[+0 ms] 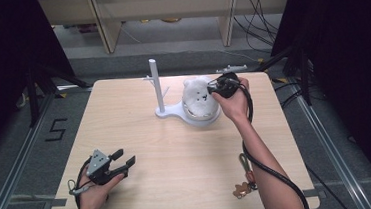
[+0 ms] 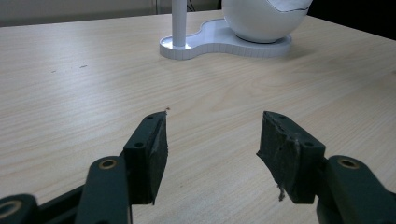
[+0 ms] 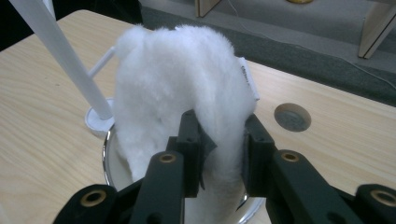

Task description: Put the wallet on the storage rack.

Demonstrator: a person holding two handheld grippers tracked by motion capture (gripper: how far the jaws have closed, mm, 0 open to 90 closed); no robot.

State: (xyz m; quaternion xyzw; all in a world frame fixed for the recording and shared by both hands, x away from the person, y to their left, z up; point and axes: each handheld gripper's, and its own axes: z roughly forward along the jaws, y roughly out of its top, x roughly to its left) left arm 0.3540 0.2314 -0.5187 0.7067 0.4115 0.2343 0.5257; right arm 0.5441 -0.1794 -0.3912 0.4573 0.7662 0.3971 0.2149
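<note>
A white fluffy plush (image 1: 195, 97) (image 3: 177, 79) sits in a shiny white bowl (image 1: 202, 119) (image 3: 108, 156) at the back middle of the table. The bowl shares a white base (image 2: 210, 44) with an upright white pole (image 1: 156, 84) (image 3: 60, 56) (image 2: 179, 21). My right gripper (image 1: 212, 88) (image 3: 223, 140) reaches in from the right, its jaws shut on a fold of the plush above the bowl. My left gripper (image 1: 125, 157) (image 2: 212, 135) rests in a hand at the table's front left, open and holding nothing, pointing toward the stand.
A keyring with a brown tag (image 1: 243, 186) lies near the front right edge, beside the right forearm. A round grey plug (image 3: 292, 116) is set into the tabletop behind the bowl. Small white pegs (image 1: 231, 69) lie at the far edge. Shelf legs and cables stand beyond.
</note>
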